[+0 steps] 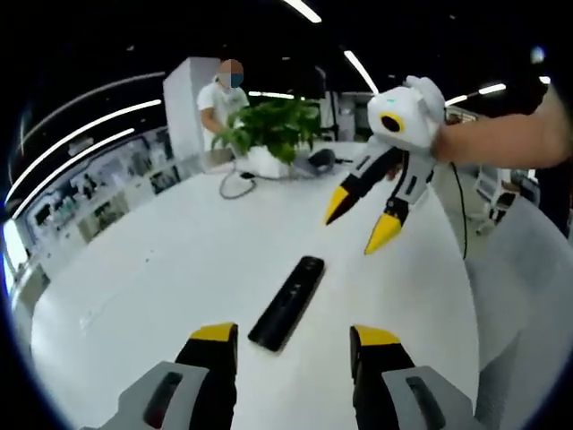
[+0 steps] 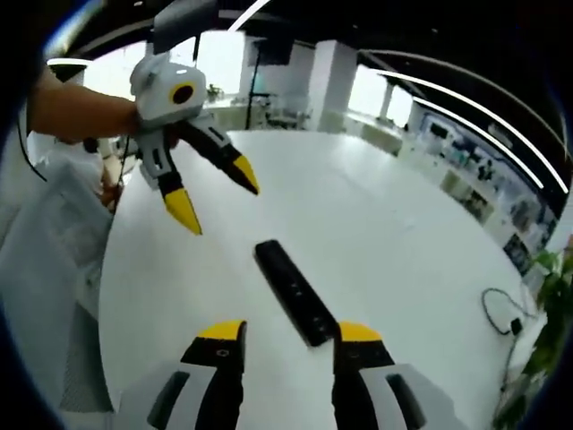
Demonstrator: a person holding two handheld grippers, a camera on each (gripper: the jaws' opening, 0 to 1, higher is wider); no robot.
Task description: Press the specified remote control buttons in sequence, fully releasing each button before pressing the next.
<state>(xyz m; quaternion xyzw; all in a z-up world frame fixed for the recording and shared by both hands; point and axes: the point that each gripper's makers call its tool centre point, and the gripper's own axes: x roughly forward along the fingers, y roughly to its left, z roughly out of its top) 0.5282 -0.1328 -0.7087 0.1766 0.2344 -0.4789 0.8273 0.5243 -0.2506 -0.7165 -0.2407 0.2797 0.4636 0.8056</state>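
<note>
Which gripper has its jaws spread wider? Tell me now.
The left gripper: in the right gripper view its yellow-tipped jaws splay into a V, while those of the right gripper, in the left gripper view, run nearly parallel. Both are open.

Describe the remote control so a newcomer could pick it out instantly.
Start from the big round white table; near its far edge stands a leafy potted plant with a cable beside it. Nearer, lying flat between the two open grippers, is the remote control: a slim black bar, the only dark object on the bare white middle.
</note>
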